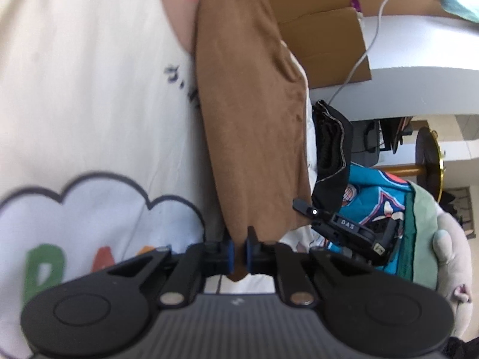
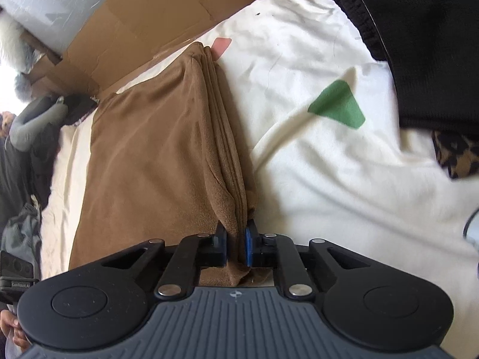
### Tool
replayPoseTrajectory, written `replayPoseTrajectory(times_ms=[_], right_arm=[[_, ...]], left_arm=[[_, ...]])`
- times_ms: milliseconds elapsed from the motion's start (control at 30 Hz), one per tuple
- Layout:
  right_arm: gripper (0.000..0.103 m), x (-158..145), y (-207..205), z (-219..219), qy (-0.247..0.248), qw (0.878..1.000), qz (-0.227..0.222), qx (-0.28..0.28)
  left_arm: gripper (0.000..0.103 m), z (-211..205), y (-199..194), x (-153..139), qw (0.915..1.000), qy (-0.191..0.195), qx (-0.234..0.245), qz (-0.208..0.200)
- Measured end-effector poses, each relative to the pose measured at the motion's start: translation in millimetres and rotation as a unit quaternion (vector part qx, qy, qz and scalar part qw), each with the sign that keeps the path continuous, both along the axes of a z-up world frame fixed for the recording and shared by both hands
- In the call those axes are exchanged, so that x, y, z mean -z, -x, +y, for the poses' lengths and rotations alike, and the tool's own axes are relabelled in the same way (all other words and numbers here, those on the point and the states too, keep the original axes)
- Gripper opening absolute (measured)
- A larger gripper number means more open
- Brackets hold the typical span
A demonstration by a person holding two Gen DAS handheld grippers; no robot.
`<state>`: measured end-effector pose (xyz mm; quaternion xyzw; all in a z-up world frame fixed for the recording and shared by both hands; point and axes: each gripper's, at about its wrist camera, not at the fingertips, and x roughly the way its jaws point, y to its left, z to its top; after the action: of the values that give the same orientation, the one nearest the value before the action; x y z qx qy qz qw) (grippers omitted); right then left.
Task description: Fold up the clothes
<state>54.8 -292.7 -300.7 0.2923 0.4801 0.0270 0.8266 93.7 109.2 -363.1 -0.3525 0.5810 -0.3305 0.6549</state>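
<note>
Left gripper (image 1: 238,251) clenched on a corner of the brown garment (image 1: 254,113); right gripper (image 2: 236,246) clamped on a stacked edge of it. Garment stretched ahead of both grippers over a cream printed sheet (image 2: 329,164), long axis running straight forward along the fingers, far end toward the cardboard (image 2: 167,9). Risk, judged: inner layers slipping from the right pinch, since several plies are bunched there, spoiling the fold. Uneven pulling likely to skew edges.

Brown cloth (image 2: 155,149), cream sheet (image 2: 314,164) beneath.
</note>
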Motion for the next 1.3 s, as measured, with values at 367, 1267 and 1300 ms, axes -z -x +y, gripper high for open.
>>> replayPoseTrajectory(times_ms=[367, 1267, 1300], right_arm=[[0.009, -12, 29, 36, -0.055, 0.996, 0.037, 0.053], [0.028, -17, 76, 74, -0.054, 0.99, 0.106, 0.074], [0.029, -21, 75, 72, -0.052, 0.991, 0.101, 0.07]], left_arm=[[0.007, 39, 5, -31, 0.9988, -0.046, 0.003, -0.014], [0.016, 91, 28, -17, 0.9856, -0.165, 0.026, 0.03], [0.017, 94, 25, -23, 0.984, -0.174, 0.028, 0.022]])
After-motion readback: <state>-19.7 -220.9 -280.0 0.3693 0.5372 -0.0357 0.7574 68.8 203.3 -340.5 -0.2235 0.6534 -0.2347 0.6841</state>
